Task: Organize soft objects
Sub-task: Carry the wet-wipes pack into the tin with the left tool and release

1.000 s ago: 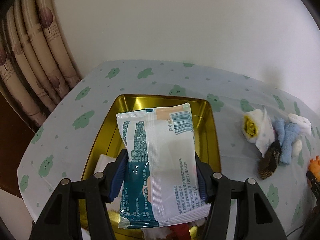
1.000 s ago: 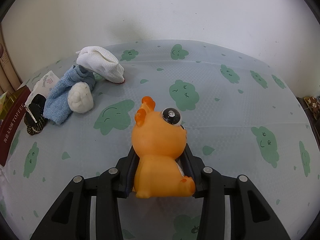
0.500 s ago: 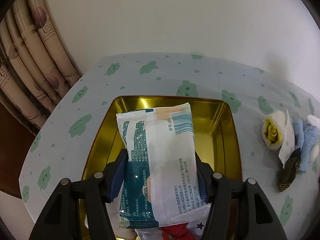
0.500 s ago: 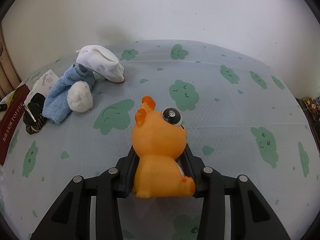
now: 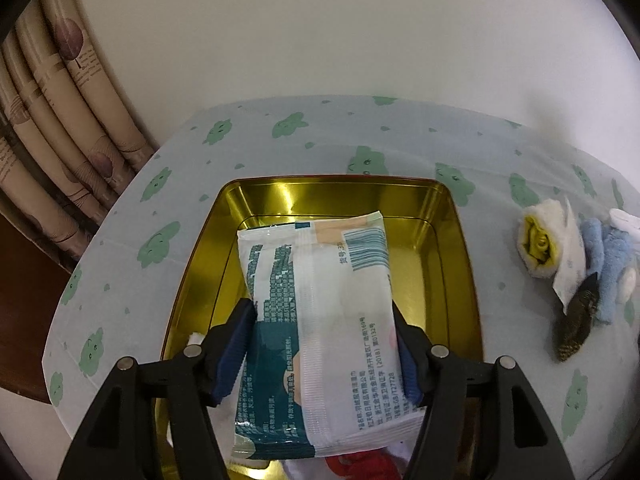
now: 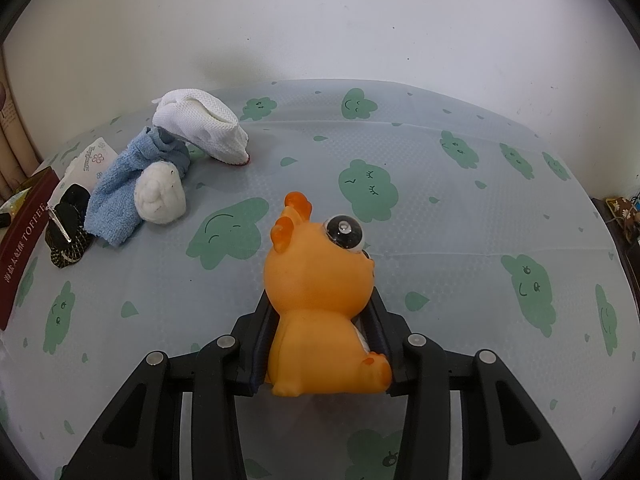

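Observation:
A white and teal wet-wipe packet (image 5: 332,264) lies lengthwise in the gold tin (image 5: 456,248), over a red and white cloth (image 5: 360,464). My left gripper (image 5: 320,310) straddles the packet's near half. Its jaws are opening, and a thin gap shows beside the left blue pad (image 5: 234,344). In the right wrist view an orange rubber toy (image 6: 316,280) with a bulging eye stands upright. My right gripper (image 6: 320,304) is shut on its body just above the cloud-print tablecloth (image 6: 460,220).
Right of the tin lie a white-and-yellow roll (image 5: 538,240), a blue towel toy (image 5: 604,256) and a dark patterned pouch (image 5: 576,328). The right wrist view shows a white mesh sock (image 6: 204,128), that blue towel (image 6: 128,192) and the tin's maroon side (image 6: 24,248). A curtain (image 5: 60,120) hangs left.
The left gripper has shifted over the tin, which now sits centred under it, and its jaws have spread wider around the packet. The right gripper and the orange toy have not moved.

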A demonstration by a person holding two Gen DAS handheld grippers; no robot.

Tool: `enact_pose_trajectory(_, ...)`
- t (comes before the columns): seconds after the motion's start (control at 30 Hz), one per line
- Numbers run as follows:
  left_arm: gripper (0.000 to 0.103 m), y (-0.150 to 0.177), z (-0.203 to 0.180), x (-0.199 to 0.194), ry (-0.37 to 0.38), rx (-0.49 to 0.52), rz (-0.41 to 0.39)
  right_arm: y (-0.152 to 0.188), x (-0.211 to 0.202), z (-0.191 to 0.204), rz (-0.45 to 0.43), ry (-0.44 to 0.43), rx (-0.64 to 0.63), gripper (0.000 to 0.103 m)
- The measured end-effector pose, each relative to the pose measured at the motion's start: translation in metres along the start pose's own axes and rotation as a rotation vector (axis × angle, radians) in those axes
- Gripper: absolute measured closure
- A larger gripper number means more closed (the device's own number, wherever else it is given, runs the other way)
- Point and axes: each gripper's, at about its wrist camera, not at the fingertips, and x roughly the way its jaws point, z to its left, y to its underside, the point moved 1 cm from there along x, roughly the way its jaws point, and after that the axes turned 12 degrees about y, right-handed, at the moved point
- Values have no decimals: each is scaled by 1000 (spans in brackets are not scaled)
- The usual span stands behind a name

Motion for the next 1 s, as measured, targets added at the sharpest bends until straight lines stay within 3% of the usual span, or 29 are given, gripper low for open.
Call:
enact_pose_trajectory(0.27,36,1,-7,-14,-17,54,-12,-1,-1,0,0,2,-1,61)
enact_pose_trajectory(0.6,36,20,0,-58,16,11,-83,-1,0,2,1,1,-2,61)
enact_pose_trajectory(1.0,36,74,45,-99,-139,-130,-219,-2,0,2,1,6,-8,61)
